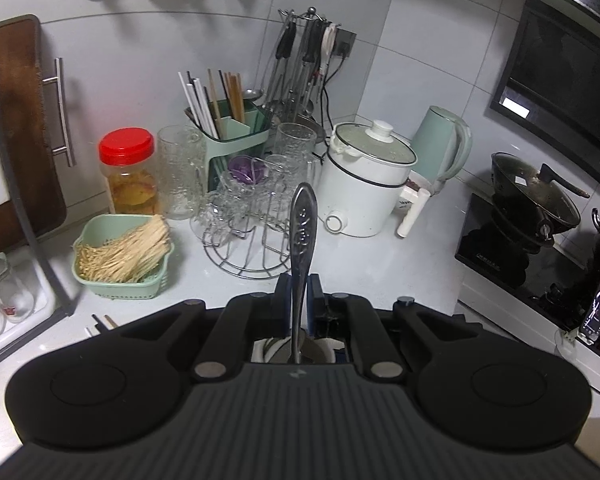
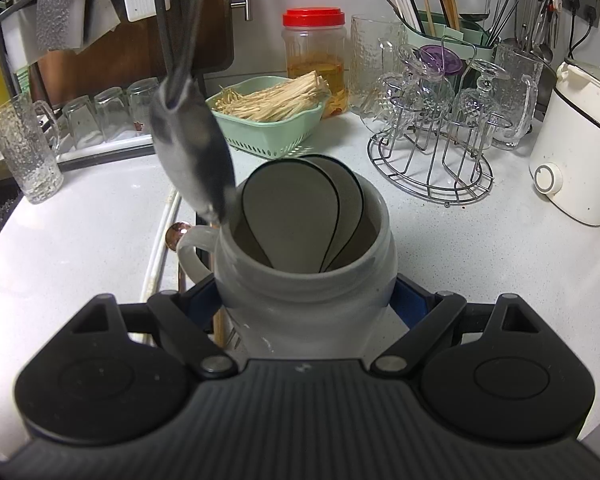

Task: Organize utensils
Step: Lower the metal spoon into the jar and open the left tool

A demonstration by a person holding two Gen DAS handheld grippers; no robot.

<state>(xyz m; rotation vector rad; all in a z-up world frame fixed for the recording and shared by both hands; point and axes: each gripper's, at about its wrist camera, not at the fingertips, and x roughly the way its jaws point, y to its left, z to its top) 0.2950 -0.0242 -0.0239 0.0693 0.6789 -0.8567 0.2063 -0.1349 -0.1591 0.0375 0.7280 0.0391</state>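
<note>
My left gripper (image 1: 299, 296) is shut on a metal spoon (image 1: 302, 232), whose patterned handle sticks out forward past the fingers. In the right wrist view the same metal spoon (image 2: 192, 152) hangs bowl-down and blurred, its tip at the left rim of a pale grey mug (image 2: 304, 280). My right gripper (image 2: 306, 304) is shut on that mug, one finger on each side. Inside the mug stand grey ceramic spoons (image 2: 296, 220) with dark edges. The mug (image 1: 296, 350) shows only a little, under the left gripper's fingers.
White chopsticks (image 2: 160, 248) and a copper spoon (image 2: 178, 236) lie on the counter left of the mug. Behind are a green basket of sticks (image 2: 272, 116), a red-lidded jar (image 2: 314, 52), a glass rack (image 2: 432, 152), a chopstick holder (image 1: 228, 120), a white cooker (image 1: 364, 184) and a stove (image 1: 532, 240).
</note>
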